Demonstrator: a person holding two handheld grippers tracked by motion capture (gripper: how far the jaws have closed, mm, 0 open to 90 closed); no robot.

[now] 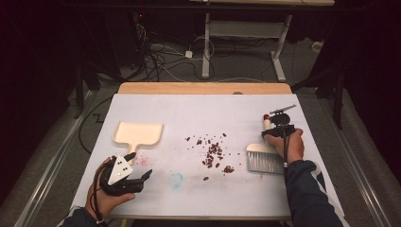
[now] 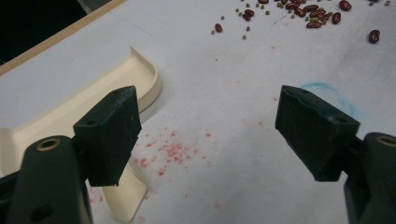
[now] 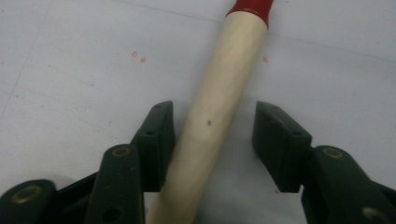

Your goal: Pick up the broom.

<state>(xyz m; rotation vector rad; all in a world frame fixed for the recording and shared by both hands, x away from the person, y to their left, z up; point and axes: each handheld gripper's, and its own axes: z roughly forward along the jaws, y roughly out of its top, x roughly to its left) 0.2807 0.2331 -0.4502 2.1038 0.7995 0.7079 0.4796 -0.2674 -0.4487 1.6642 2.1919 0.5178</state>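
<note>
Brush handle (image 3: 219, 107) cut off at bottom edge, bristles out of frame; dustpan (image 2: 70, 116) partly behind jaw, cropped left.

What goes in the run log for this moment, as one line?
right gripper: open astride brush handle, one pad touching | left gripper: open beside dustpan | beans: scattered mid-table, unswept

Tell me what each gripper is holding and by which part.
Nothing is gripped yet. The right gripper straddles the brush's wooden handle, with a gap at one pad. The left gripper is open by the dustpan.
</note>
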